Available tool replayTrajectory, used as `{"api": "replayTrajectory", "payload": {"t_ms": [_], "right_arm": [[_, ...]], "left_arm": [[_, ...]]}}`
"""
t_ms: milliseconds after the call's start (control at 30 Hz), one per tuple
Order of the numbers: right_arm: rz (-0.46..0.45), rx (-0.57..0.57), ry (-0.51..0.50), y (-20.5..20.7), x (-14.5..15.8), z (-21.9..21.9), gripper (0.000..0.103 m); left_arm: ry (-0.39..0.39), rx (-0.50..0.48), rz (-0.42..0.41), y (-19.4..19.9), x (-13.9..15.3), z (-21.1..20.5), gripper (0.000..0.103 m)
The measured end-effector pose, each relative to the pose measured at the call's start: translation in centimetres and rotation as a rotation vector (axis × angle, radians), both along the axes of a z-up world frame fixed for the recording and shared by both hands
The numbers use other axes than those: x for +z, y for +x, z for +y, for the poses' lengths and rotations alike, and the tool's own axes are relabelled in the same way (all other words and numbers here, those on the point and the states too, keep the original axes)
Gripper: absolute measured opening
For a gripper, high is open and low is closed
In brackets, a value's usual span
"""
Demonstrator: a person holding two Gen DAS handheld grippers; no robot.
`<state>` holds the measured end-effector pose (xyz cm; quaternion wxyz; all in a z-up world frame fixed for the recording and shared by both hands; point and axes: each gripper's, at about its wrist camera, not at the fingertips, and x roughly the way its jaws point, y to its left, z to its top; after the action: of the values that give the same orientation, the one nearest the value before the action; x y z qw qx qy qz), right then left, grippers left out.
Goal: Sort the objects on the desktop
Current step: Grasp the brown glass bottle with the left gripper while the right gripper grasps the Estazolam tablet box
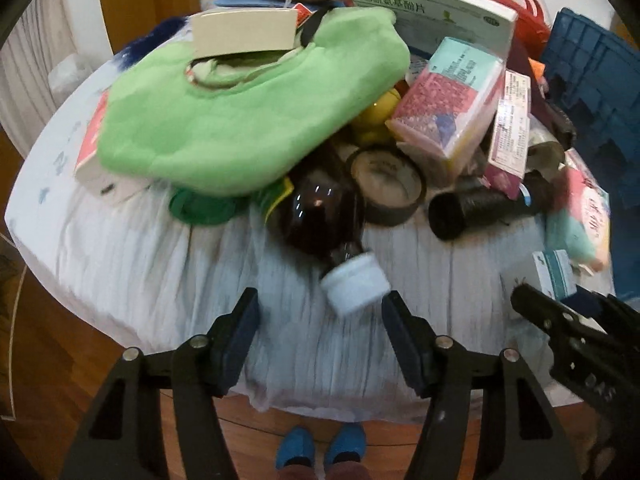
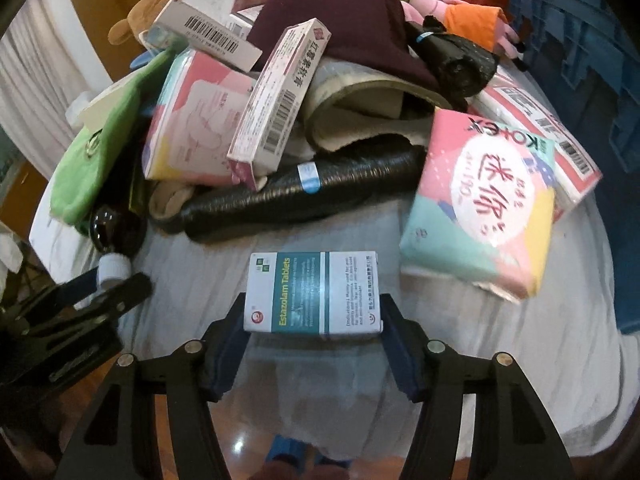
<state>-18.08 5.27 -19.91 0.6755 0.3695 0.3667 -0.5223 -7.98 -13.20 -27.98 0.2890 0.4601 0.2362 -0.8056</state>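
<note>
A white and teal Estazolam tablet box [image 2: 312, 288] lies flat on the white tablecloth [image 2: 500, 340] at the near edge of the pile. My right gripper [image 2: 312, 320] is shut on its two short sides. A brown glass bottle [image 1: 320, 216] with a white cap [image 1: 354, 282] lies on its side, cap toward me. My left gripper [image 1: 320, 316] is open, and the cap sits just ahead of its tips, close to the right finger [image 1: 396, 320]. The gap is much wider than the cap. Seen from the right wrist view, the left gripper [image 2: 104, 284] flanks the cap [image 2: 114, 268].
Behind the bottle are a green plush pouch [image 1: 248, 108], a dark tape roll [image 1: 388, 188] and a black bag roll [image 2: 304, 196]. A Kotex pack [image 2: 480, 208], medicine boxes and a maroon hat [image 2: 344, 20] are heaped behind. A blue crate [image 1: 592, 92] stands right. A person's blue shoes [image 1: 320, 448] show below.
</note>
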Motion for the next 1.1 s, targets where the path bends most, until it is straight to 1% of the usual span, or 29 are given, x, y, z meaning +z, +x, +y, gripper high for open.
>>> {"api": "replayTrajectory", "payload": {"t_ms": [67,100,133,200,233,267,300,333,367,433,467,500,533,567,633,700,733,833,933,967,1033,1100], "right_arm": [[0.006,0.008,-0.007,-0.1,0.0,0.3,0.062],[0.003,0.009,-0.008,-0.2,0.1,0.3,0.062],[0.002,0.007,-0.008,0.0,0.1,0.8,0.062],[-0.013,0.007,-0.006,0.0,0.1,1.1,0.063],[-0.017,0.007,-0.007,-0.1,0.2,1.3,0.063],[-0.018,0.010,-0.006,-0.3,0.1,1.1,0.066],[-0.021,0.012,-0.007,-0.4,0.2,1.3,0.069],[-0.022,0.010,-0.007,-0.9,0.0,0.5,0.077],[-0.023,0.007,-0.010,-1.1,0.0,0.5,0.080],[-0.024,0.002,-0.015,-1.2,0.1,0.4,0.081],[-0.022,0.002,-0.015,-1.3,0.0,0.3,0.081],[-0.015,0.004,-0.013,-1.3,-0.1,0.3,0.081],[-0.009,0.007,-0.011,-1.3,-0.3,0.3,0.079],[-0.004,0.016,-0.005,-1.2,-0.5,0.3,0.075],[0.007,0.027,-0.014,-0.9,-0.7,0.4,0.063],[0.023,0.039,-0.026,-0.5,-0.7,0.5,0.063],[0.014,0.041,-0.025,-0.4,-0.6,0.4,0.062],[-0.005,0.055,-0.032,-0.1,-0.2,0.3,0.061],[-0.011,0.078,-0.033,0.5,-0.1,0.0,0.062],[-0.012,0.089,-0.031,0.8,-0.2,-0.1,0.064],[-0.014,0.091,-0.035,0.5,-0.6,0.2,0.066],[-0.014,0.086,-0.034,0.3,-0.8,0.0,0.073]], "left_arm": [[0.019,0.009,0.006,0.3,0.2,-0.1,0.063],[0.025,0.015,-0.001,0.3,0.4,-0.3,0.067],[0.020,0.021,-0.001,0.3,0.7,-0.3,0.073],[-0.006,0.030,0.004,0.0,1.6,-0.5,0.079],[-0.018,0.040,0.007,-0.2,2.0,-0.6,0.081],[-0.025,0.053,0.009,-0.5,2.4,-0.9,0.082],[-0.022,0.076,0.015,-0.9,2.7,-1.4,0.082],[-0.011,0.110,0.017,-1.4,2.8,-2.1,0.082],[0.003,0.137,0.014,-1.7,2.8,-2.8,0.082],[0.050,0.199,0.010,-2.8,2.0,-3.9,0.082],[0.058,0.210,0.003,-3.3,1.5,-3.8,0.081],[0.066,0.212,-0.007,-3.7,1.1,-4.1,0.075],[0.068,0.215,0.020,-3.7,1.1,-4.2,0.062],[0.069,0.212,0.020,-3.7,1.1,-4.1,0.061],[0.046,0.199,0.021,-3.3,1.4,-3.3,0.057],[0.029,0.175,0.015,-2.6,1.6,-2.1,0.057],[0.024,0.161,0.013,-2.0,1.7,-1.2,0.057],[0.045,0.124,0.021,-0.6,1.4,1.3,0.057],[0.028,0.106,0.017,0.0,1.5,2.8,0.057],[0.020,0.102,0.009,-0.1,1.6,2.9,0.059],[0.015,0.115,-0.025,-0.3,1.6,2.6,0.071],[0.014,0.124,-0.015,-0.5,1.9,2.2,0.072]]}}
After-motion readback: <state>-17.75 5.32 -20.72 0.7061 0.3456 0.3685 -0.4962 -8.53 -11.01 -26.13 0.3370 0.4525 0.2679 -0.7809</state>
